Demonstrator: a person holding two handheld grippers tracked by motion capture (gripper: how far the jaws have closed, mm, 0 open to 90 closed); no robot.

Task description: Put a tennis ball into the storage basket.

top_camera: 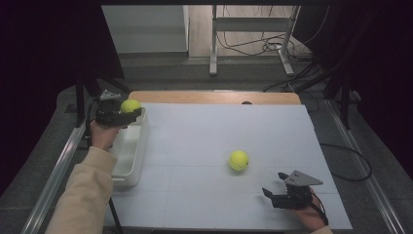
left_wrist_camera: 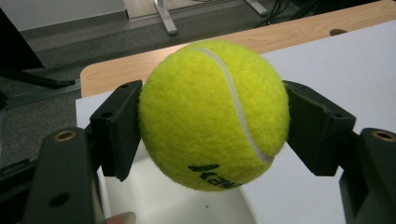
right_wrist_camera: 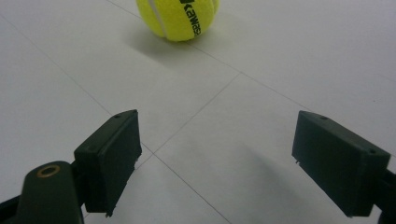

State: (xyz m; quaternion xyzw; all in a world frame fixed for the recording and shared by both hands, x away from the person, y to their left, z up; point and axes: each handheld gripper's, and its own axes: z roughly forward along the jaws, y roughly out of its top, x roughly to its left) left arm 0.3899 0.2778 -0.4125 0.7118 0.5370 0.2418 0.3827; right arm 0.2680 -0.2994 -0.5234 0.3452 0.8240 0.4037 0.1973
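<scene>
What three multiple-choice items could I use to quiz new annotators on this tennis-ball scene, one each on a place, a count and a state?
1. Where is the left gripper holding its tennis ball?
A. Above the white bin
B. On the floor
C. At the table's right edge

2. How many tennis balls are there?
A. One
B. Two
C. Four

3. How do the right gripper's jaws stand?
A. Clamped on a ball
B. Shut on nothing
C. Open, with nothing between them

Key: 1 A, the high view shows the gripper over the bin's far end. 2 B, one is held and the loose ball lies on the white table. 3 C, the right gripper view shows bare table between the jaws.
</scene>
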